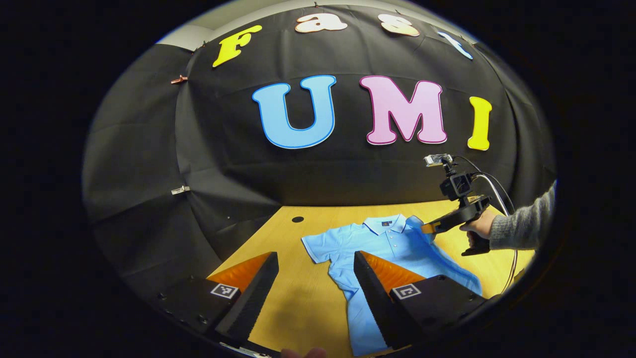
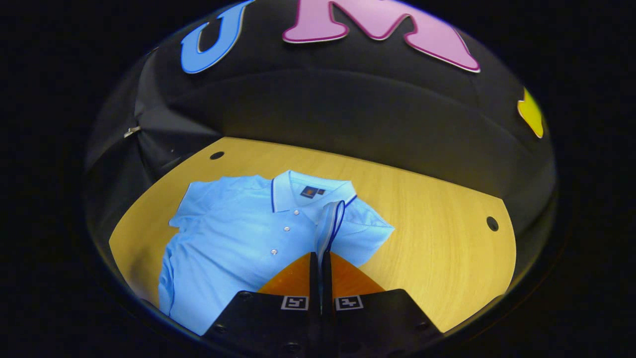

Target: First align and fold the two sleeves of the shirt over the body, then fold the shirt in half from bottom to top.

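Note:
A light blue polo shirt [image 1: 382, 241] lies face up on the wooden table [image 1: 298, 303], collar toward the far wall. My left gripper [image 1: 315, 254] hangs open above the table, near the shirt's lower left side, with nothing between its fingers. Farther off in the left gripper view, my right gripper [image 1: 426, 228] sits at the shirt's far right shoulder. In the right gripper view the right gripper [image 2: 320, 254] is shut on the sleeve cuff [image 2: 329, 223], which has dark trim and stands lifted over the shirt [image 2: 233, 238]. The other sleeve [image 2: 191, 206] lies spread flat.
A hand [image 1: 478, 226] in a grey sleeve [image 1: 524, 226] holds the right gripper, and a cable [image 1: 497, 189] trails from it. The table [image 2: 437, 238] has small round holes [image 2: 492, 223] near its far corners. The black cloth wall stands close behind the table.

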`<control>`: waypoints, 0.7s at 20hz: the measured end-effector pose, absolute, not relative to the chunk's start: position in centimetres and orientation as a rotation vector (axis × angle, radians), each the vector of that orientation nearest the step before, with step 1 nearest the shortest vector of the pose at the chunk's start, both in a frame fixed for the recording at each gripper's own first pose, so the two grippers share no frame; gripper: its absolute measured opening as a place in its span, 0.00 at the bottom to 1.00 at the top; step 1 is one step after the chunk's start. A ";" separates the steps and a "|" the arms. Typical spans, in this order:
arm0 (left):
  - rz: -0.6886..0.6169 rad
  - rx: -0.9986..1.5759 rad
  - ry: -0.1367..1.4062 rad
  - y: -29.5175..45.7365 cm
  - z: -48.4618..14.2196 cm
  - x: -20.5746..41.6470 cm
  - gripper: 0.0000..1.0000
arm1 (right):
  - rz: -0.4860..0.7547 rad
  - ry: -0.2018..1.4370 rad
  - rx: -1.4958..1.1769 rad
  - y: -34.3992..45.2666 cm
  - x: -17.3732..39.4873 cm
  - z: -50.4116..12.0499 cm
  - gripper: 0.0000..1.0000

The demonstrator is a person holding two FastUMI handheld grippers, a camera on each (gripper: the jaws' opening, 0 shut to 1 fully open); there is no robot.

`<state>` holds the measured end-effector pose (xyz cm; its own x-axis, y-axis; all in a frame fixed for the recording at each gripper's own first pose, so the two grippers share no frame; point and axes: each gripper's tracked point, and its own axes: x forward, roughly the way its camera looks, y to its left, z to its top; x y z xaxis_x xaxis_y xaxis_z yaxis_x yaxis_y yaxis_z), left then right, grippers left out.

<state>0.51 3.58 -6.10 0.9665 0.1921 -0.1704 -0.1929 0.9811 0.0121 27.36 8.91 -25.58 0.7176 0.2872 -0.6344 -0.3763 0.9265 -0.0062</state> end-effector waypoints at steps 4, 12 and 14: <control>0.214 -0.010 0.179 4.2 -6.5 0.0 0.96 | 0.455 0.736 -0.218 12.1 25.5 -28.4 0.05; 0.251 -0.026 0.195 5.3 -7.4 -0.8 0.96 | 0.493 0.807 -0.301 13.6 24.5 -31.6 0.05; 0.254 -0.030 0.194 5.4 -7.4 -0.6 0.96 | 0.481 0.816 -0.291 13.5 24.5 -31.7 0.05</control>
<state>-0.56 5.37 -7.36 0.9493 0.2472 -0.1943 -0.2530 0.9675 -0.0049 24.46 13.51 -31.67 0.5869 0.2965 -0.7534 -0.5151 0.8546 -0.0649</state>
